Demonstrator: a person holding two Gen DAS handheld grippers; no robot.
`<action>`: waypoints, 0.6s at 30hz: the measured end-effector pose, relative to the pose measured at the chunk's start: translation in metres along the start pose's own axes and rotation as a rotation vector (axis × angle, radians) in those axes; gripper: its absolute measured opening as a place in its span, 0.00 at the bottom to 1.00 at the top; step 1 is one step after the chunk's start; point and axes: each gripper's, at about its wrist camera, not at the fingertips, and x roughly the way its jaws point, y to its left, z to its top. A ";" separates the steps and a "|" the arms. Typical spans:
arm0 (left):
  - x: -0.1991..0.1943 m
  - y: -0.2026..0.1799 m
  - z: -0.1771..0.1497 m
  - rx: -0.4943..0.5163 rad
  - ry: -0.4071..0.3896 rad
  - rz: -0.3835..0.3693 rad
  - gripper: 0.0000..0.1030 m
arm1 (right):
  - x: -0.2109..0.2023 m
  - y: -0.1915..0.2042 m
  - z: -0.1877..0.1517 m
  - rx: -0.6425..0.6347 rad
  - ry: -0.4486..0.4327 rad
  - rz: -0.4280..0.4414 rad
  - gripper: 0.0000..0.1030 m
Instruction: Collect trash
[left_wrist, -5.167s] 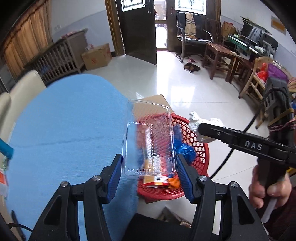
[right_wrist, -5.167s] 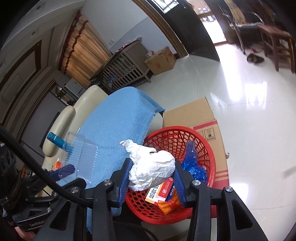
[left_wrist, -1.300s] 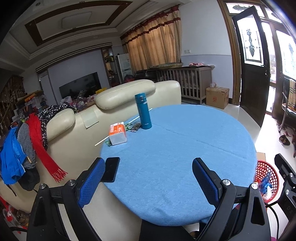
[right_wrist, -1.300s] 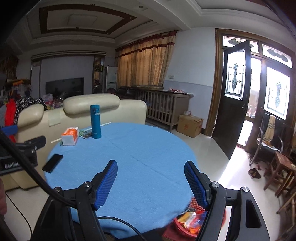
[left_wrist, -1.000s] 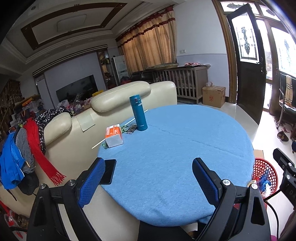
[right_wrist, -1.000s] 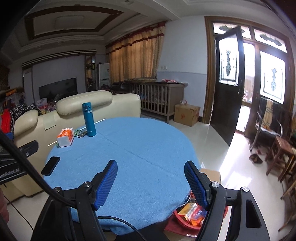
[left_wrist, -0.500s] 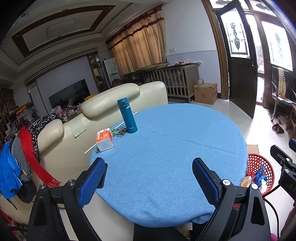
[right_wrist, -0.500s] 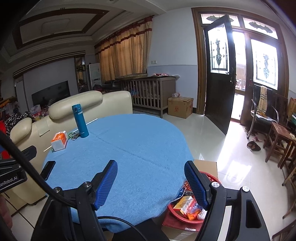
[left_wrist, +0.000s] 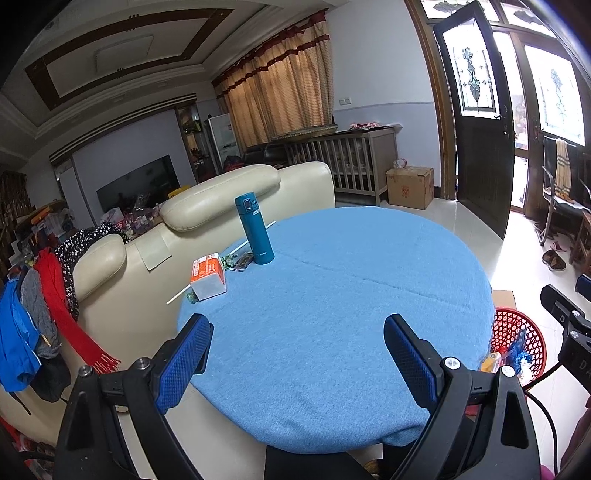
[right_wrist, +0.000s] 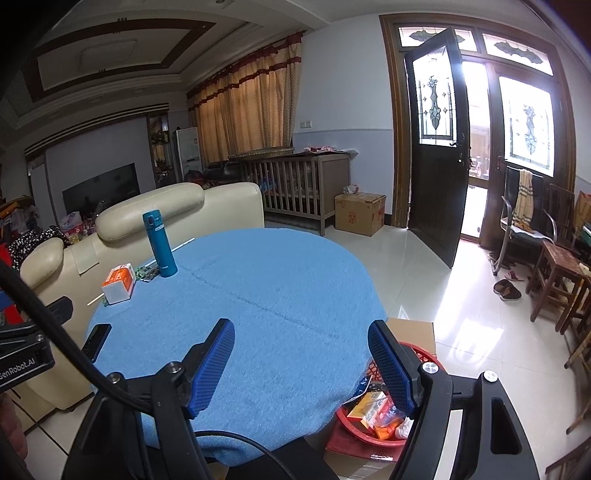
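Both grippers emptied since the earlier frames: clear clamshell gone from the left gripper (left_wrist: 297, 354), white crumpled wad gone from the right gripper (right_wrist: 301, 360). Views swung up from the red basket (left_wrist: 532, 332) to the blue-covered round table (left_wrist: 351, 295). Fingers (left_wrist: 410, 354) of the left tool spread wide, nothing between; right tool fingers (right_wrist: 388, 363) also spread, nothing pinched. Basket on the floor at the table's right edge, partly under the cloth overhang, holding orange and white packaging plus blue wrap; looks like the collected trash.

Left on the table, far side near the cream sofa (left_wrist: 221, 199): teal bottle (left_wrist: 254, 229) upright, orange-and-white carton (left_wrist: 208, 275) just beside it, white straw-like stick (left_wrist: 221, 267) and small wrappers between them, dark phone (right_wrist: 96, 341) at the near-left edge in the right view. Unclear which count as trash.

Risks from here: reaching for the wrappers could knock the bottle over, given how close they sit. Grabbing the phone or bottle by mistake would bin non-trash. Thin stick lying flat on cloth likely to slip from the pads or drag the cloth. Long reach across the table, cable (right_wrist: 55, 339) could snag.
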 end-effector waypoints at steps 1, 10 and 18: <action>0.001 0.001 0.000 -0.002 0.001 0.000 0.92 | 0.000 0.001 0.000 -0.001 0.000 -0.001 0.76; 0.005 0.004 0.000 -0.010 0.008 -0.005 0.93 | 0.005 0.003 0.002 -0.003 0.009 -0.006 0.76; 0.013 0.001 0.001 -0.005 0.025 -0.008 0.93 | 0.013 0.000 0.000 0.003 0.027 -0.006 0.76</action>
